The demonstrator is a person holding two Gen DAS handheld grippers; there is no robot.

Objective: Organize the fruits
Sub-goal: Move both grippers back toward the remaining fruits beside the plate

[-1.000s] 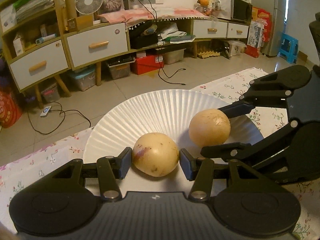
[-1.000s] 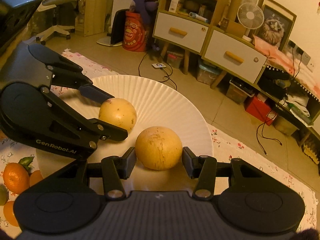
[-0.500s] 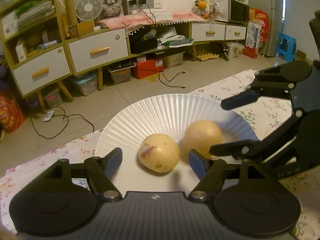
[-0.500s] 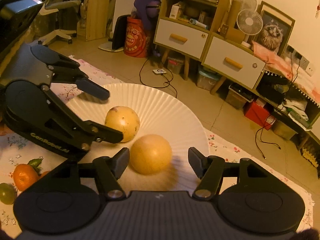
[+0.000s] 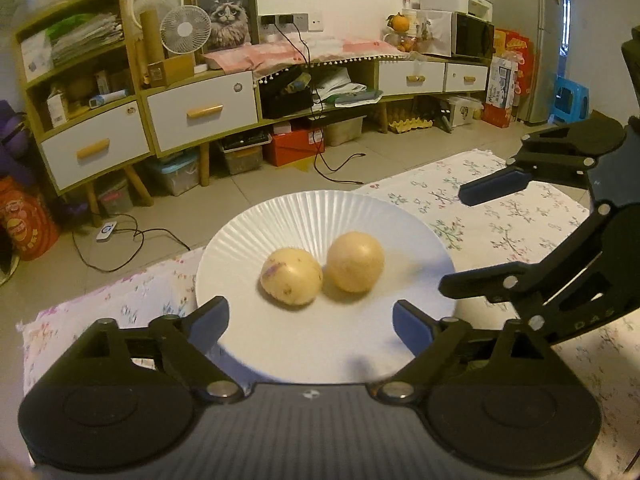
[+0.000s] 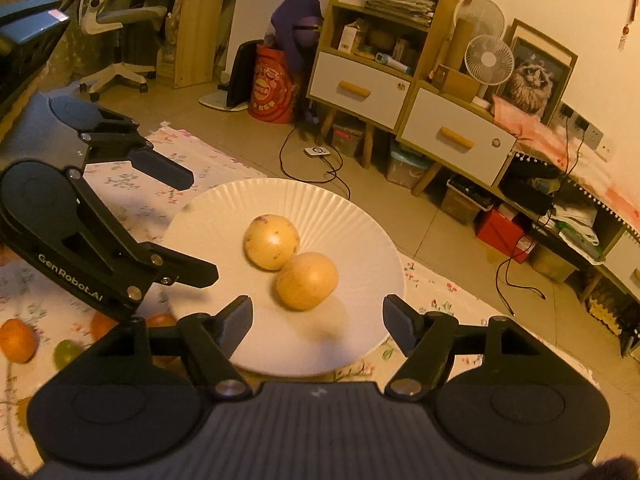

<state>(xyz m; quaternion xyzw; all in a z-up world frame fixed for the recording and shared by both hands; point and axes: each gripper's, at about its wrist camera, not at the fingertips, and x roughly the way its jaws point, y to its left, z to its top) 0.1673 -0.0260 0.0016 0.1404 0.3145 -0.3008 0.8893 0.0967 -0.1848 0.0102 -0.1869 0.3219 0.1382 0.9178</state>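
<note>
In the left wrist view we are watching the left tool spreading wide, with nothing between its pads. A second ago those pads were flanking the spotted fruit; now that fruit is lying free on the paper plate, touching the plain fruit, and both are sitting farther from the camera. The right tool is hanging at the right edge, jaws parting, empty. This view alone is showing the long sideboard, the microwave and the blue stool.

In the right wrist view we are seeing the right tool opening around nothing; earlier it was bracketing the plain fruit, which is now resting against the spotted fruit mid-plate. The left tool is standing open at left. Only here are we seeing oranges and a green fruit lying on the floral cloth covering the tabletop, plus an office chair.
</note>
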